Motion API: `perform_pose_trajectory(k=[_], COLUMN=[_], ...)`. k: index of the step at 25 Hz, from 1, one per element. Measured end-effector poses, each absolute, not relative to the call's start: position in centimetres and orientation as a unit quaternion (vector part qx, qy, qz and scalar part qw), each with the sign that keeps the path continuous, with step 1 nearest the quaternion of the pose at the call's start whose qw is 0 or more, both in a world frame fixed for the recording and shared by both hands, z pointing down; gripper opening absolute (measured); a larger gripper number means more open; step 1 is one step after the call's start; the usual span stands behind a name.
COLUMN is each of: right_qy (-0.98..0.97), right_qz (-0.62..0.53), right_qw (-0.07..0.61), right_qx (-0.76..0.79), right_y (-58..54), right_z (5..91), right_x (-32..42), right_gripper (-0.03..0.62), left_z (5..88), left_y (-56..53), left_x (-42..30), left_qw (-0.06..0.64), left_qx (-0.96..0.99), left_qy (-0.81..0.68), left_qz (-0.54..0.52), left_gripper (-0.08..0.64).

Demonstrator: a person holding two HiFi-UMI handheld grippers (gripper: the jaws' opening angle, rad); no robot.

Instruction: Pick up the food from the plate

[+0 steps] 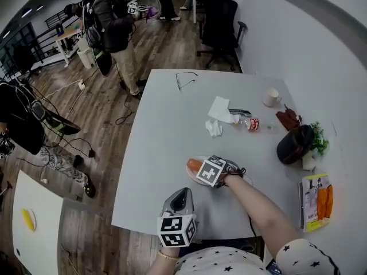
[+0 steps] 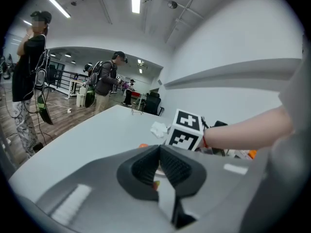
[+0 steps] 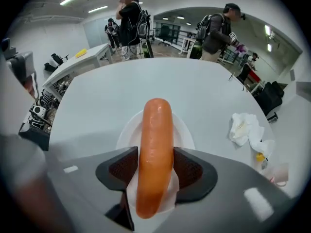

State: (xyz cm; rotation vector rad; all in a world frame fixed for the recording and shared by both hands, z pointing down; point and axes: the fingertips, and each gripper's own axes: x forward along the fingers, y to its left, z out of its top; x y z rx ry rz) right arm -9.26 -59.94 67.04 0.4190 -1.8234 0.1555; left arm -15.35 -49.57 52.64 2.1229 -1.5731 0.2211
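The sausage (image 3: pixel 154 144) lies between the right gripper's (image 3: pixel 155 170) wide jaws, lengthwise along them. The left gripper (image 2: pixel 159 161), closed and empty, is farther off.

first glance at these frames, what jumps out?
An orange sausage lies on a small white plate, lengthwise between the open jaws of the right gripper, towards the near side of the grey table. The left gripper hangs shut and empty at the table's near edge. Further back on the right are a crumpled tissue and a cup.
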Motion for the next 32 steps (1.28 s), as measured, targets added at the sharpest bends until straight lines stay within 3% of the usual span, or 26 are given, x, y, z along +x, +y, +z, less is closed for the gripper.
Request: perform_pose_trajectory(k=[5,13,26,32], right_qy=[-0.781,-0.807,-0.901,-0.896], right_qz=[0.113,0.093,0.141,0.144], right_qw=[0.589,0.544,0.219,0.147], right_qx=[0.174,0.212,0.347,0.393], right_y=[-60.0,-59.7,-51.6,-48.1], right_z=[67.7,66.6,52.6,50.3], right_x=[-9.0,-9.0,-10.1,-8.5], right_gripper=[0.216,0.212,0.212,0.212], left_z=[52.9,52.5,49.9,49.3], left_y=[-49.6,-49.4,-48.1,-47.4], left_x=[-15.7,-14.7,-14.7,-14.4], left_qw=[0.246,0.238,0.203,0.192], left_qx=[0.770,0.776,0.783,0.787], left_qy=[-0.584,-0.578,-0.585,-0.584], left_qz=[0.077,0.082,0.062,0.057], left_gripper=[0.008,0.008,0.008,0.008])
